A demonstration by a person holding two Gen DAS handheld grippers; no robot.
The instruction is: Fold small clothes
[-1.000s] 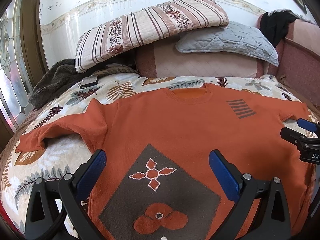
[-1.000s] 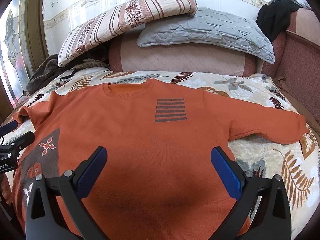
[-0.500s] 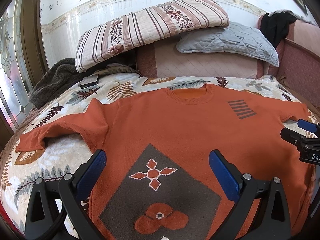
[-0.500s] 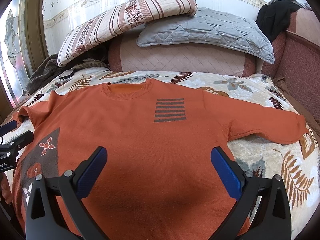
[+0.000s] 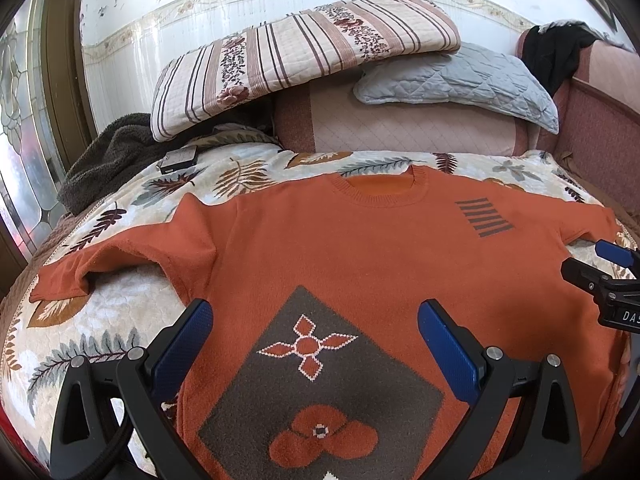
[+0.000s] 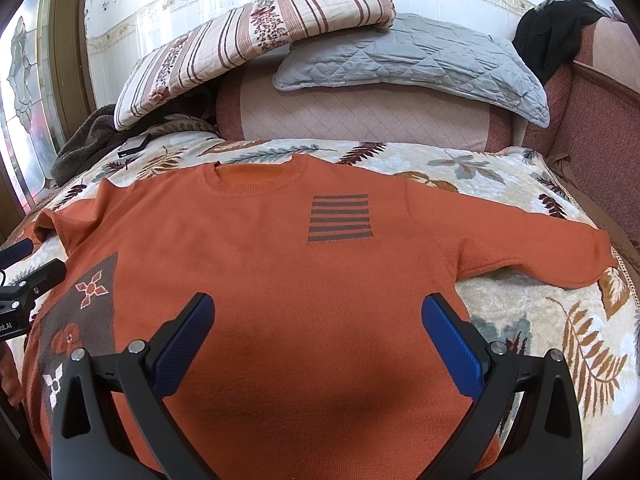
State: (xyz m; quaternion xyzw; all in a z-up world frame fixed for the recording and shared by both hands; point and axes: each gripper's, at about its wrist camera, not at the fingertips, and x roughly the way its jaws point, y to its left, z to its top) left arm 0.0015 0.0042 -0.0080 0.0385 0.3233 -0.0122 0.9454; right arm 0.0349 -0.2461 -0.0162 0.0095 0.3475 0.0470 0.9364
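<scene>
Left wrist view: the orange sweater [image 5: 360, 248] lies spread flat, front up, on the leaf-patterned bedspread [image 5: 120, 312], neck toward the pillows and both sleeves out to the sides. The left tongs [image 5: 316, 340] stand wide open above the grey diamond patch [image 5: 320, 384] near the hem, with nothing between their blue pads. No fold shows in the garment, so the work looks to be at its very start: laid out, first fold not yet made. The left sleeve [image 5: 104, 264] has a wrinkled cuff and a small tuck near the armpit. The next move probably calls for closing on a hem corner or this sleeve and carrying it across the body. The hem itself is cut off at the bottom edge behind the tongs' frame, so whether it lies straight cannot be told. At the right edge only part of the right tongs [image 5: 612, 280] shows

Right wrist view: the right tongs [image 6: 318, 332] are likewise spread wide and empty, over the plain lower right of the sweater, below the striped square [image 6: 340, 218]. The right sleeve [image 6: 532, 244] lies smooth and fully out. The near hem is hidden again, and the sweater's left side runs out of frame. A striped pillow [image 6: 256, 36] and grey pillow [image 6: 420, 52] sit well beyond the collar
</scene>
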